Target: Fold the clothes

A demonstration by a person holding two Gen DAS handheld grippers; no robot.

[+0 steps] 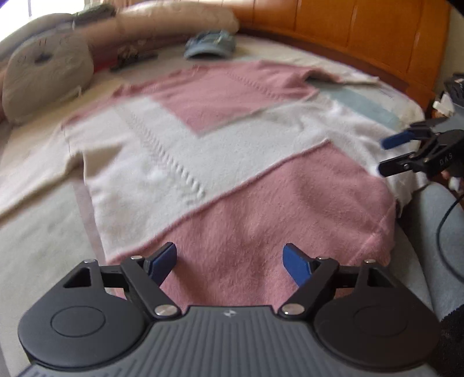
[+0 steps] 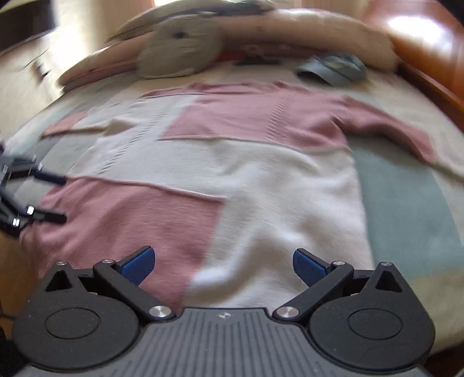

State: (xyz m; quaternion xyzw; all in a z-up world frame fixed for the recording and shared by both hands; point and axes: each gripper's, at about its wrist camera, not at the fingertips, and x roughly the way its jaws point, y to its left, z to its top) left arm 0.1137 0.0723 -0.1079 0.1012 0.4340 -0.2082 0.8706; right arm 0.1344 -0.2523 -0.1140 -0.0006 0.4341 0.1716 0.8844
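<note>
A pink and cream sweater [image 1: 220, 162] lies spread flat on the bed [image 1: 37, 240], and everything else is placed here in relation to it. Its hem end points toward the two grippers; its neck end points toward the pillows. The body is patterned in large blocks: a pink block at the hem, a cream band across the middle, another pink block toward the shoulder. In the right wrist view one pink sleeve [image 2: 400, 130] stretches out to the side of the sweater [image 2: 232, 162], lying on the bedcover.

The left gripper [image 1: 230, 262] hovers just over the pink hem block, its blue-padded fingers spread wide with nothing between them. The right gripper [image 2: 223, 262] sits above the hem where pink meets cream, its fingers likewise spread apart and empty. From the left wrist view the right gripper [image 1: 382, 155] shows at the sweater's side edge, fingers parted; from the right wrist view the left gripper [image 2: 62, 197] appears at the opposite side edge, blurred.

Beyond the sweater's neck end lie a grey round cushion [image 1: 49, 75], a long beige pillow [image 1: 174, 23] and a folded blue denim garment [image 1: 210, 45]. A wooden headboard [image 1: 362, 32] stands behind these.
</note>
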